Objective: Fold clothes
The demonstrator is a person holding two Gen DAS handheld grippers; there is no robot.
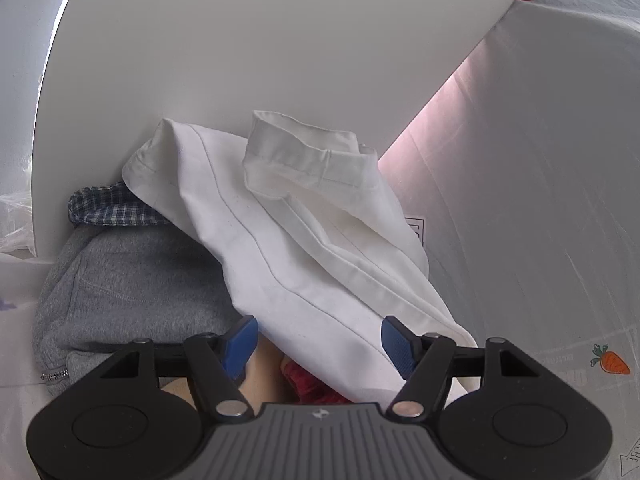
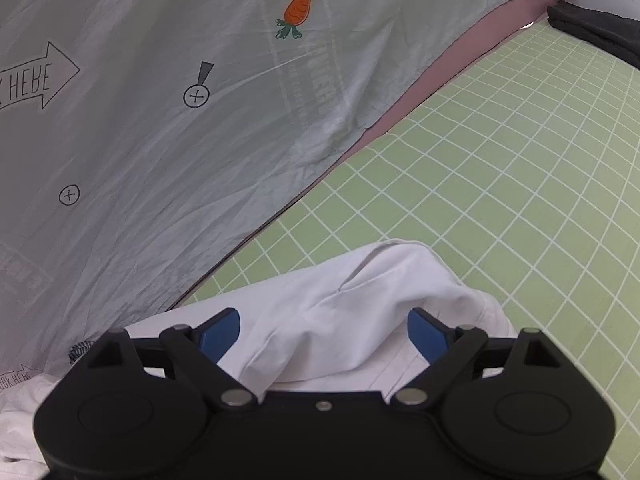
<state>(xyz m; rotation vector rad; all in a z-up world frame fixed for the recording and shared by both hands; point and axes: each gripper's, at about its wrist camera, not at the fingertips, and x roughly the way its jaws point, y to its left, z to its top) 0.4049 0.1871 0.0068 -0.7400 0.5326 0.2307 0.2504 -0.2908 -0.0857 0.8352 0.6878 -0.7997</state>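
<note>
A white garment (image 1: 304, 240) lies crumpled across a pile, its hemmed end pointing up toward a white panel. My left gripper (image 1: 318, 342) is open just above its lower part, blue pads wide apart and holding nothing. Under it lie a grey sweatshirt (image 1: 132, 292), a plaid piece (image 1: 108, 208) and something red (image 1: 308, 384). In the right wrist view a white garment (image 2: 352, 312) bulges up over a green grid mat (image 2: 500, 200). My right gripper (image 2: 324, 336) is open, its blue pads either side of that bulge and not closed on it.
A large white curved panel (image 1: 260, 60) rises behind the pile. A pale sheet printed with carrots and arrows (image 2: 160, 120) covers the surface beside the mat. A dark cloth (image 2: 596, 28) lies at the mat's far corner. Crinkled clear plastic (image 1: 16, 220) sits at far left.
</note>
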